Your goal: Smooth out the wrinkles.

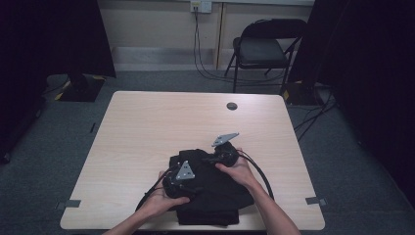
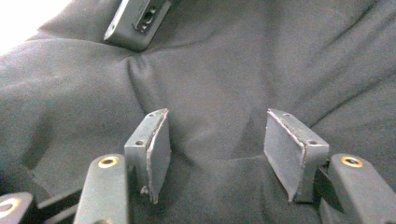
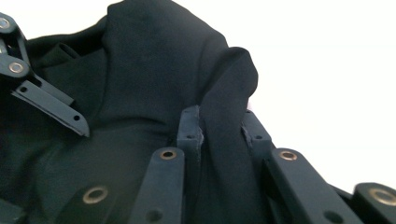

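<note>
A black folded garment lies at the near edge of the table. My left gripper rests on the cloth's left part, open, its pads set apart on flat fabric with nothing pinched between them. My right gripper is at the garment's far edge, shut on a raised fold of the black cloth that stands up between its pads. Each gripper view shows a jaw of the other gripper close by on the fabric.
A round grommet hole sits in the table's far side. Behind the table stand a folding chair and a wall with trailing cables. Tape marks lie at the table's near corners.
</note>
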`<state>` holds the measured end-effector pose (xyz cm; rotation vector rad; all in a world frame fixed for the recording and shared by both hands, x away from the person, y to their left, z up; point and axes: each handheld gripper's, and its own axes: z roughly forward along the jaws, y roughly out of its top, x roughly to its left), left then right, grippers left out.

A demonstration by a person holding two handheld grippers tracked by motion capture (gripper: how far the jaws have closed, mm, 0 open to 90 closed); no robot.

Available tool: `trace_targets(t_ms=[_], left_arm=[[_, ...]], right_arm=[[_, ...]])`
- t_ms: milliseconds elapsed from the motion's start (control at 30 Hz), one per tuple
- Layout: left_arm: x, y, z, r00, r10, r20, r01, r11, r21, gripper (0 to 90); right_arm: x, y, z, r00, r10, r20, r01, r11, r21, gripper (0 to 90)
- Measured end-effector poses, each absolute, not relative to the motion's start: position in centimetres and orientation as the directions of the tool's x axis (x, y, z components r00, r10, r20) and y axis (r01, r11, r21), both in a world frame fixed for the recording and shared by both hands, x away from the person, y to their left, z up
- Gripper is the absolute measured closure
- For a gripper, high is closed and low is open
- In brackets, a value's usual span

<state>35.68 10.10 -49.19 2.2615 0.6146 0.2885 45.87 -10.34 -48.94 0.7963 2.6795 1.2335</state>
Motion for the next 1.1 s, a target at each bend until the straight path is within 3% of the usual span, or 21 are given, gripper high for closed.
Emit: trace_targets(t_ms=[267, 367, 467, 667, 733, 933, 1000, 1100], left_arm=[[37.0, 10.1, -49.5, 0.845, 0.534, 0.034, 0.329, -0.568, 0.754, 42.3], [36.9, 10.0, -49.5, 0.825, 0.557, 0.095, 0.303, -0.579, 0.757, 35.5], [36.8, 10.1, -48.6, 0.823, 0.558, 0.104, 0.310, -0.595, 0.741, 36.3], [34.8, 11.3, -45.0, 0.873, 0.486, -0.048, 0.312, -0.479, 0.821, 37.2], [33.9, 11.8, -44.1, 0.888, 0.457, -0.055, 0.292, -0.468, 0.834, 37.0], [33.5, 11.8, -46.5, 0.913, 0.368, -0.175, 0.360, -0.529, 0.768, 34.4], [34.0, 11.4, -47.5, 0.918, 0.377, -0.123, 0.332, -0.562, 0.758, 38.7], [34.5, 10.5, -47.9, 0.909, 0.407, -0.086, 0.323, -0.560, 0.763, 37.9]], right_arm=[[46.9, -10.8, -47.8, -0.836, 0.524, 0.161, 0.445, 0.478, 0.757, 75.4], [46.8, -11.0, -47.5, -0.834, 0.527, 0.163, 0.441, 0.461, 0.770, 75.4], [46.7, -11.1, -47.3, -0.837, 0.526, 0.153, 0.433, 0.464, 0.773, 75.4], [46.9, -11.1, -47.3, -0.833, 0.531, 0.157, 0.437, 0.456, 0.775, 75.4], [47.0, -11.2, -47.2, -0.829, 0.537, 0.155, 0.437, 0.449, 0.779, 75.4], [47.6, -11.3, -46.8, -0.819, 0.555, 0.146, 0.438, 0.441, 0.784, 75.4], [47.9, -11.1, -46.4, -0.818, 0.559, 0.138, 0.434, 0.441, 0.785, 75.5], [48.2, -10.8, -45.7, -0.806, 0.580, 0.116, 0.424, 0.430, 0.797, 75.9]])
